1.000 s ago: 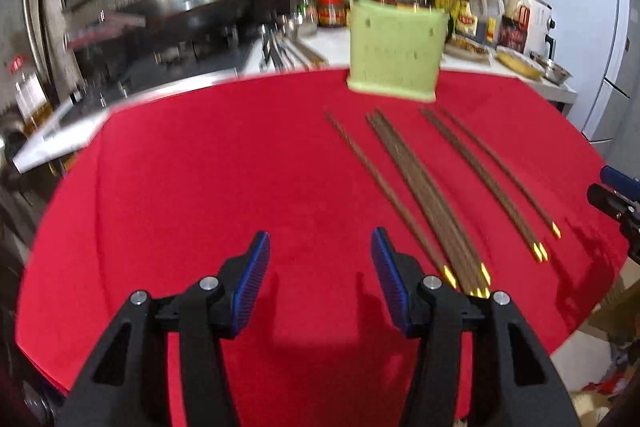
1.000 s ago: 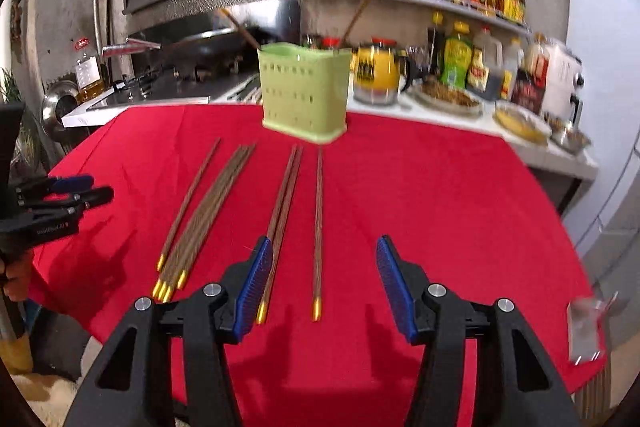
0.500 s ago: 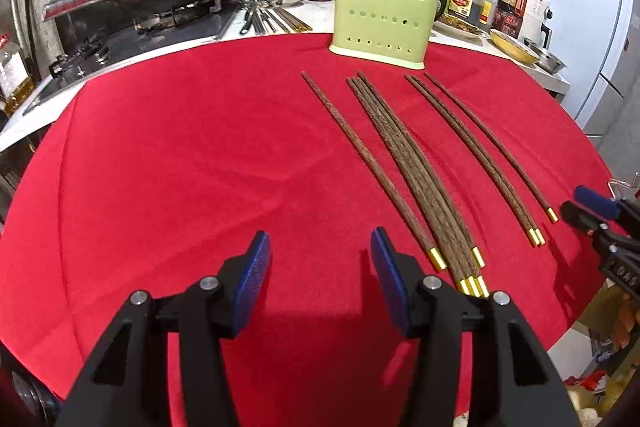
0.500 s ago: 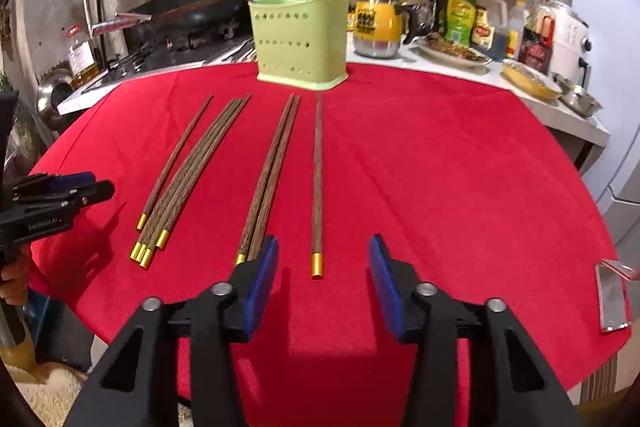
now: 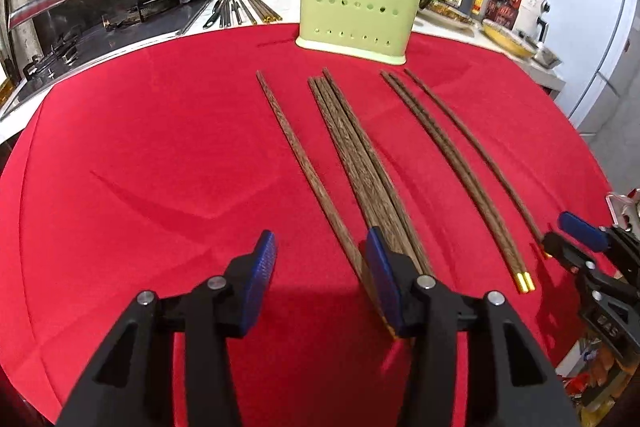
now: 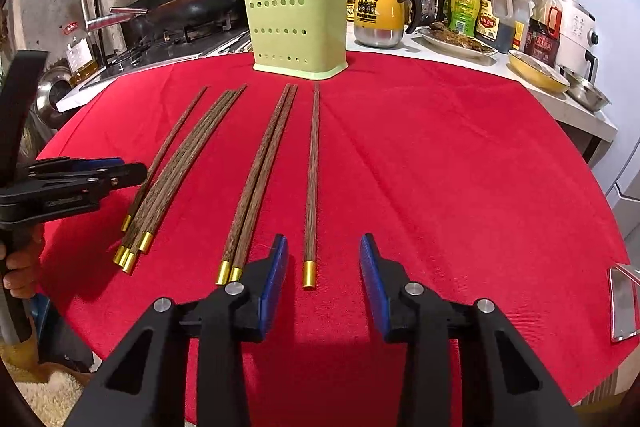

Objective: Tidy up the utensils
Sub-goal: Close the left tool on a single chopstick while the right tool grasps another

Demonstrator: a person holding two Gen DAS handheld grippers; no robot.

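Seven chopsticks [image 6: 312,179] are lying on the red tablecloth [image 6: 460,187], tips pointing toward the far green holder [image 6: 298,27]. Both the left gripper [image 5: 320,275] and right gripper [image 6: 323,267] are hovering wide open, gripping nothing, near the gold-capped ends.

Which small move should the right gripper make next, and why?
Probably ease the right gripper forward and down, then close on the single chopstick. Its jaws are open, and the gold tip lies just ahead between them, apart from the neighbouring pair.
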